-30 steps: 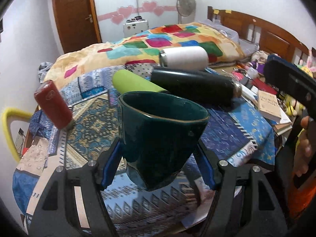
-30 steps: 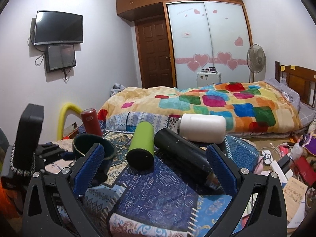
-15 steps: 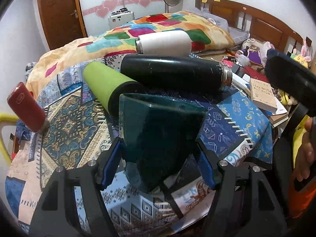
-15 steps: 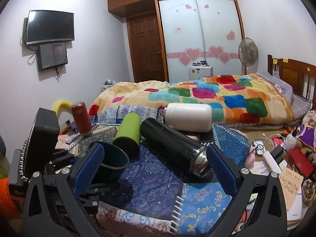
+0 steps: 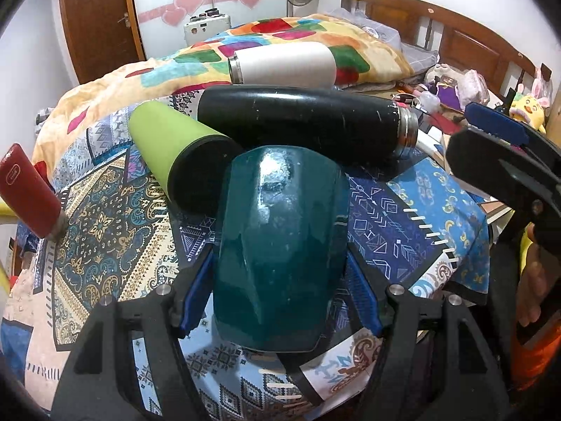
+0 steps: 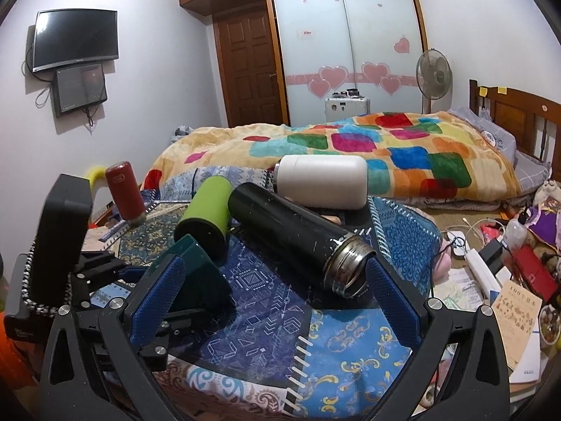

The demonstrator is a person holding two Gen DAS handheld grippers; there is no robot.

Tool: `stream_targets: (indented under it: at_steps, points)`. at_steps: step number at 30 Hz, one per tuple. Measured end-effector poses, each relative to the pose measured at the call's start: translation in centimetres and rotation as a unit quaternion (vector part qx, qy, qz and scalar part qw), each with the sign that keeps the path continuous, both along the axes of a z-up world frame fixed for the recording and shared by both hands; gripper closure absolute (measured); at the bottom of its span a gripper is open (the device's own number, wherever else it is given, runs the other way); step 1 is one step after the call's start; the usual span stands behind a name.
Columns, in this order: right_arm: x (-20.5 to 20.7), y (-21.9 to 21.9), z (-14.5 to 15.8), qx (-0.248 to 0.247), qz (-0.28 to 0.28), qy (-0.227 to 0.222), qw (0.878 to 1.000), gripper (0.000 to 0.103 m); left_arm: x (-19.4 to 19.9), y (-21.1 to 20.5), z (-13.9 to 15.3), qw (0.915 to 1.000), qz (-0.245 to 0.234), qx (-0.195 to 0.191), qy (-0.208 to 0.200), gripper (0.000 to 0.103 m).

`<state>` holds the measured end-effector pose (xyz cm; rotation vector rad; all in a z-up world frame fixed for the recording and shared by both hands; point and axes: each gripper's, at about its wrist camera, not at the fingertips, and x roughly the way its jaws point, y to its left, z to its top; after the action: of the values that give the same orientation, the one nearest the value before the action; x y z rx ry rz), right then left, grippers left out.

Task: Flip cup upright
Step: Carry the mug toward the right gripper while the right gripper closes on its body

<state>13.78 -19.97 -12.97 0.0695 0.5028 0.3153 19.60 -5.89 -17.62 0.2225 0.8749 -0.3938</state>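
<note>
My left gripper [image 5: 278,294] is shut on a dark teal cup [image 5: 277,245], its blue pads pressing both sides. The cup is tipped forward over the patterned tablecloth [image 5: 403,224], so I see its glossy outer wall and not its inside. In the right wrist view the same cup [image 6: 200,273] shows at the lower left, tilted, held by the left gripper. My right gripper [image 6: 273,301] is open and empty, hovering over the blue cloth in front of the black flask.
A black flask [image 5: 301,122], a lime green bottle [image 5: 175,147] and a white bottle [image 5: 284,65] lie on their sides behind the cup. A red bottle [image 5: 26,193] stands at the far left. A bed with a colourful quilt [image 6: 350,144] is beyond; clutter [image 6: 508,273] lies right.
The left gripper has tipped the cup forward: its open mouth faced up a second ago, now only the outer wall shows. The right gripper moved closer to the flasks.
</note>
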Motion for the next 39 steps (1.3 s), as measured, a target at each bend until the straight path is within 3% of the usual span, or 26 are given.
stream_targets:
  at_steps: [3,5,6,14,19,28,39]
  points:
    - [0.0,-0.1,0.0,0.003,-0.002,0.002,1.0,0.0,-0.5,0.4,0.6,1.0,0.002,-0.004,-0.007,0.028]
    - [-0.1,-0.2,0.1,0.005,-0.003,0.002,1.0,0.0,-1.2,0.9,1.5,0.9998,0.004,-0.006,-0.021,0.01]
    - [-0.1,-0.2,0.1,0.005,-0.003,0.002,1.0,0.0,-1.7,1.2,2.0,0.9994,0.005,-0.01,-0.032,0.008]
    - [0.5,0.4,-1.0,-0.003,0.0,0.022,1.0,0.0,-3.1,6.5,4.8,0.9916,0.083,-0.006,-0.1,0.003]
    - [1.2,1.5,-2.3,-0.021,0.007,0.042,0.999,0.0,-2.1,8.6,3.1,0.9906,0.112,-0.004,-0.078,0.003]
    - [2.6,2.3,-3.8,-0.043,0.01,0.068,0.997,0.0,-1.5,8.5,0.6,0.9931,0.105,-0.005,-0.052,0.003]
    - [3.8,3.0,-3.3,-0.072,0.011,0.06,0.996,0.0,-3.3,6.7,0.9,0.9947,0.081,-0.028,-0.056,0.003]
